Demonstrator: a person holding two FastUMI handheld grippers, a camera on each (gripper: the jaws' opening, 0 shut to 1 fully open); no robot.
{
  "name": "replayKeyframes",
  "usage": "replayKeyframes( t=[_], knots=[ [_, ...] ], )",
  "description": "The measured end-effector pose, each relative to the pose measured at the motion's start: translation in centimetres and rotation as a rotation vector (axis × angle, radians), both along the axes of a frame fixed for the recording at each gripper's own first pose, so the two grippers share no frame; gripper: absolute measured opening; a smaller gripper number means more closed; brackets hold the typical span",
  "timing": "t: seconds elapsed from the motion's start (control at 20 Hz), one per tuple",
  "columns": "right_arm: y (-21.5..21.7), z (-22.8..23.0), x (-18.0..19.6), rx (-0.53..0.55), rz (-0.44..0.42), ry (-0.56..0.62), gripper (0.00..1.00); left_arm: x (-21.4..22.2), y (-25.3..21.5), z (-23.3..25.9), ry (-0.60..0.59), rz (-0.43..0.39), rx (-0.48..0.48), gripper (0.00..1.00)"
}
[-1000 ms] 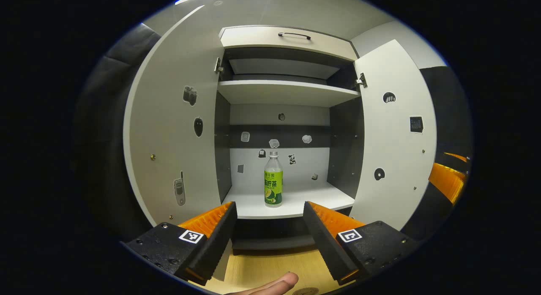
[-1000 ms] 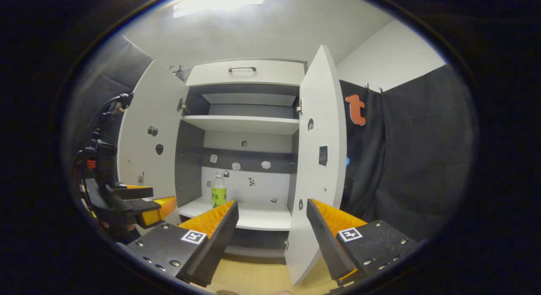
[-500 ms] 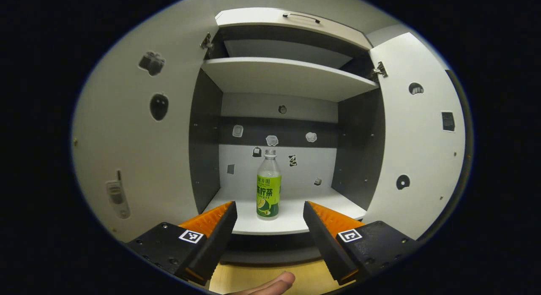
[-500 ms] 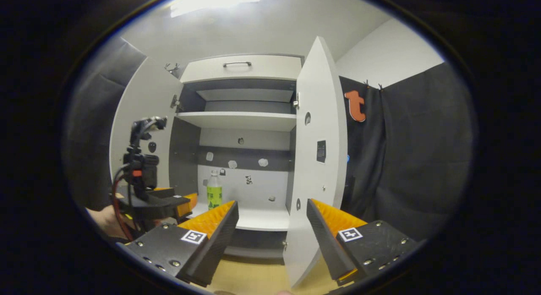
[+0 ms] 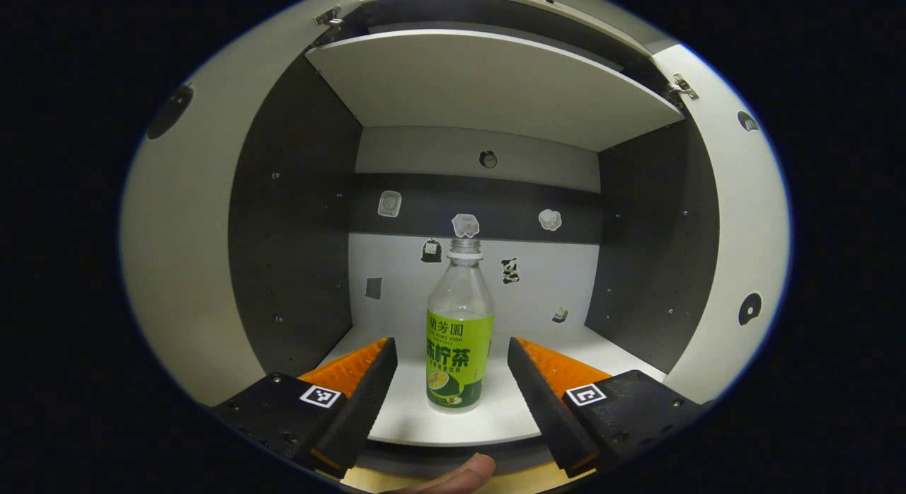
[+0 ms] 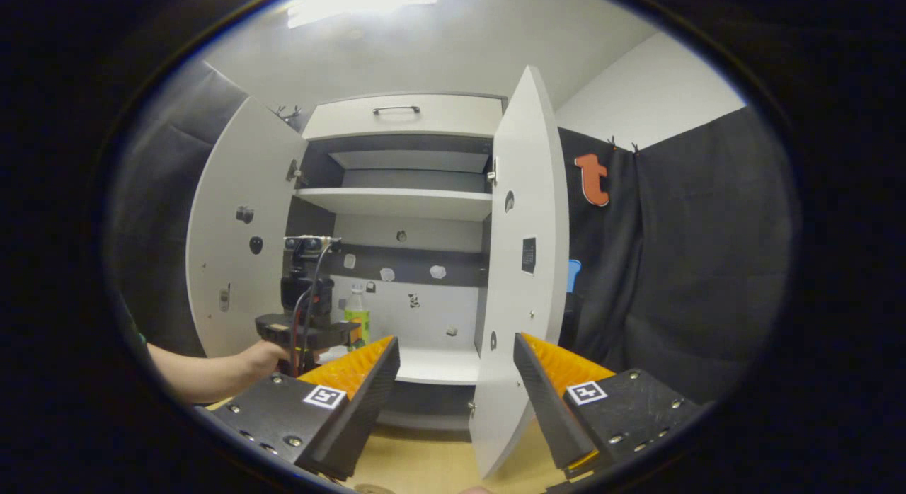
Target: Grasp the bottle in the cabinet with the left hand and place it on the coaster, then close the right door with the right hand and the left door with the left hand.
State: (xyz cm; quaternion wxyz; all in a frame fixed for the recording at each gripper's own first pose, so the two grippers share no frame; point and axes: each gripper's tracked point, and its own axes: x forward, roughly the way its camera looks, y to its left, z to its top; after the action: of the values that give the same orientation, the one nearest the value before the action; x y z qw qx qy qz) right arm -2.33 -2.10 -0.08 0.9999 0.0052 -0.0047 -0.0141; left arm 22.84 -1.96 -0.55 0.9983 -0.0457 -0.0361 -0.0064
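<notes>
Bottle: the bottle (image 5: 459,336) stands upright on the lower shelf (image 5: 495,416) of the cabinet, near the front edge and well clear of both side walls. In the right gripper view it is the small green shape (image 6: 357,317) behind my left gripper.
Left gripper: my left gripper (image 5: 450,372) is level with the label, jaws wide, one on each side of the bottle and neither touching it.
Right gripper: my right gripper (image 6: 455,372) waits off the cabinet with jaws wide and empty, the right door (image 6: 520,282) edge-on in front of it.
Weight: I judge it light. The upper body looks clear, so it may be empty or nearly so, though I cannot tell the fill behind the label.
Feel: thin plastic, I expect. It should give under a hard squeeze, and the wrap looks smooth, so probably a bit slippery.
Hold: I would take the straight labelled section at mid-height, not the tapered shoulder or neck.
Risk: a tall light bottle tips easily if one jaw meets it first.
Doors: both are open, the left door (image 6: 237,246) swung wide.
</notes>
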Motion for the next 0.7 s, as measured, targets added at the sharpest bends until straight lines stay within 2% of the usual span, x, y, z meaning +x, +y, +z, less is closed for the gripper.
replayKeyframes(
  t=[0.2,0.35,0.45,0.55,0.7],
  knots=[
    [0.0,-0.5,-2.0,-0.004,-0.01,0.012,0.94,3.2,0.7,-0.4,0.025,0.032,0.034,1.0],
    [0.0,0.0,-2.9,-0.004,-0.009,0.005,0.98,4.7,-0.9,-0.8,0.05,-0.025,0.064,0.97],
    [-0.7,0.0,-3.8,0.001,-0.031,0.01,0.95,4.1,-1.0,-0.5,0.069,-0.032,0.057,0.77],
    [-1.0,0.1,-4.6,0.013,-0.042,0.01,0.95,2.9,-1.2,0.2,0.066,-0.038,0.018,0.77],
    [-1.3,0.3,-5.5,0.025,-0.05,0.011,0.97,-0.4,-1.6,1.7,0.052,-0.062,0.012,0.77]
  ],
)
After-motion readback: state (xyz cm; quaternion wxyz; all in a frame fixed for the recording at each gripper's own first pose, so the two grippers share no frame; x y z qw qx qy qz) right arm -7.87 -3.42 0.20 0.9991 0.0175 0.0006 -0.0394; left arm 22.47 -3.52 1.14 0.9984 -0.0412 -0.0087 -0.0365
